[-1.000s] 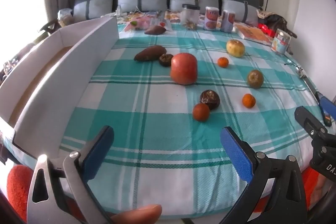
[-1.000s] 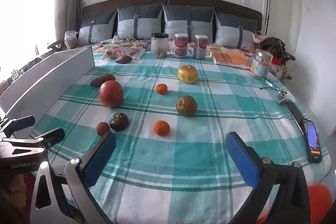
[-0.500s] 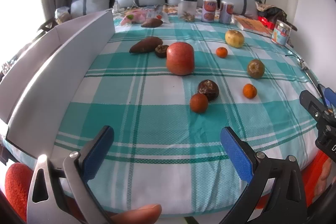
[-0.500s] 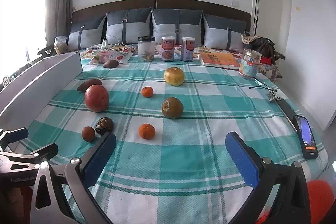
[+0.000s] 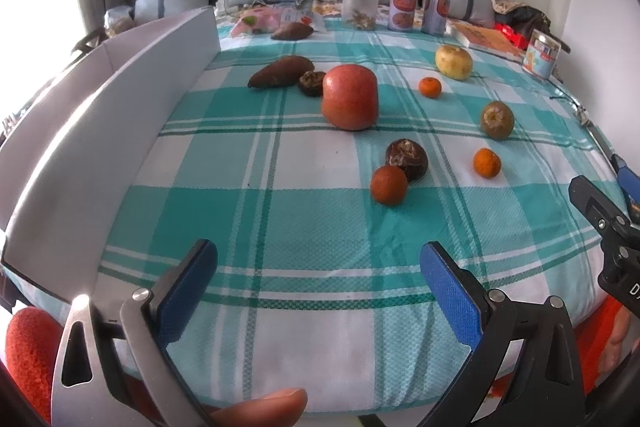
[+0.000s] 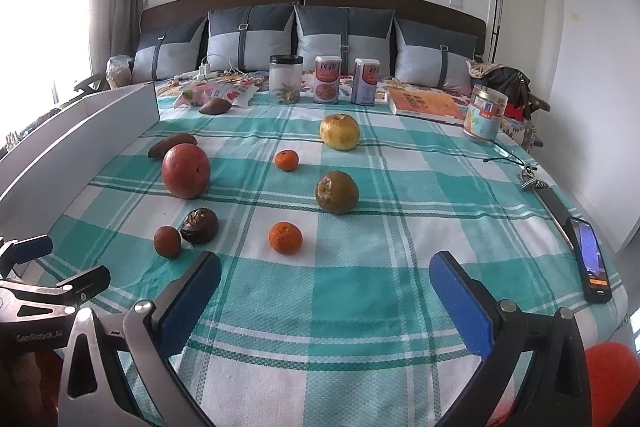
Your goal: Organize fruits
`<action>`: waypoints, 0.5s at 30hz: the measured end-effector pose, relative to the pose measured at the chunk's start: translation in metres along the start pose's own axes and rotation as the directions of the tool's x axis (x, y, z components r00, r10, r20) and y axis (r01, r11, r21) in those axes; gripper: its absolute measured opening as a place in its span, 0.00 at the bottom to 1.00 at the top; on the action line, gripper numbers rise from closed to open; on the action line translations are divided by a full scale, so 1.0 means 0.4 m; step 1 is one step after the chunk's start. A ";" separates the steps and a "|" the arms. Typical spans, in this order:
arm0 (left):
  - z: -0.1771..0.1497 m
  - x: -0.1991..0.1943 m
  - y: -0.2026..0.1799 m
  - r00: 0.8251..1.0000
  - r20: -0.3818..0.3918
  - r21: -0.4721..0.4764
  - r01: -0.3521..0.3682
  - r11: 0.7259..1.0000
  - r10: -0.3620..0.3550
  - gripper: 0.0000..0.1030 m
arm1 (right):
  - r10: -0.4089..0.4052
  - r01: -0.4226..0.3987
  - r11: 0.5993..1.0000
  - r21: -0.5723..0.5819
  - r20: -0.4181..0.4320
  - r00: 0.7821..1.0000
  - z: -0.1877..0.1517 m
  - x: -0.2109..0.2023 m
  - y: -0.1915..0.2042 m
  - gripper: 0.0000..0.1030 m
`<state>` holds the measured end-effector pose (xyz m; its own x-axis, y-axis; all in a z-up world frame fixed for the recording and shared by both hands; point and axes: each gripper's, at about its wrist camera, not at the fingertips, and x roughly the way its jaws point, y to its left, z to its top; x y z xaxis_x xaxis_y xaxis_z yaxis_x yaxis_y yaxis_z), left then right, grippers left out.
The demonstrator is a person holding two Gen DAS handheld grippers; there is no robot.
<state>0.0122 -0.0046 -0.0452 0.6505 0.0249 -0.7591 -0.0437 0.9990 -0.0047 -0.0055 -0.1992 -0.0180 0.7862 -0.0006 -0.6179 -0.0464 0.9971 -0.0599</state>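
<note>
My left hand-held gripper point(image 5: 318, 273) and right hand-held gripper point(image 6: 325, 285) both hover spread and empty over the near edge of the bed point(image 6: 360, 307), with its teal checked cover. The fruits lie scattered beyond: the big red fruit point(image 5: 350, 96) stands upright, and just behind it the long brown fruit point(image 5: 279, 77) lies pointing toward the white box point(image 5: 120, 131). Grey pillows point(image 6: 344, 39) line the headboard.
</note>
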 end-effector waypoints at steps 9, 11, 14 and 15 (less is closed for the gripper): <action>-0.013 0.047 0.005 0.999 -0.048 0.002 -0.005 1.000 0.005 0.99 | 0.002 -0.002 1.000 -0.002 -0.045 0.999 -0.012 0.034 0.002 1.00; -0.019 0.074 0.010 0.997 -0.071 0.004 -0.018 1.000 0.018 0.99 | -0.001 0.000 1.000 -0.003 -0.069 0.998 -0.020 0.049 0.003 1.00; -0.028 0.110 0.017 0.993 -0.113 0.001 -0.034 0.999 0.034 0.99 | -0.004 0.003 1.000 -0.010 -0.095 0.995 -0.029 0.065 0.003 1.00; -0.032 0.121 0.018 0.991 -0.125 0.002 -0.039 0.999 0.039 0.99 | -0.003 0.002 1.000 -0.011 -0.106 0.994 -0.032 0.072 0.002 1.00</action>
<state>0.0334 0.0034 -0.0903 0.5485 0.0591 -0.8341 -0.0679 0.9974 0.0260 0.0090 -0.1995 -0.0458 0.7167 -0.0117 -0.6973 -0.0518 0.9962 -0.0700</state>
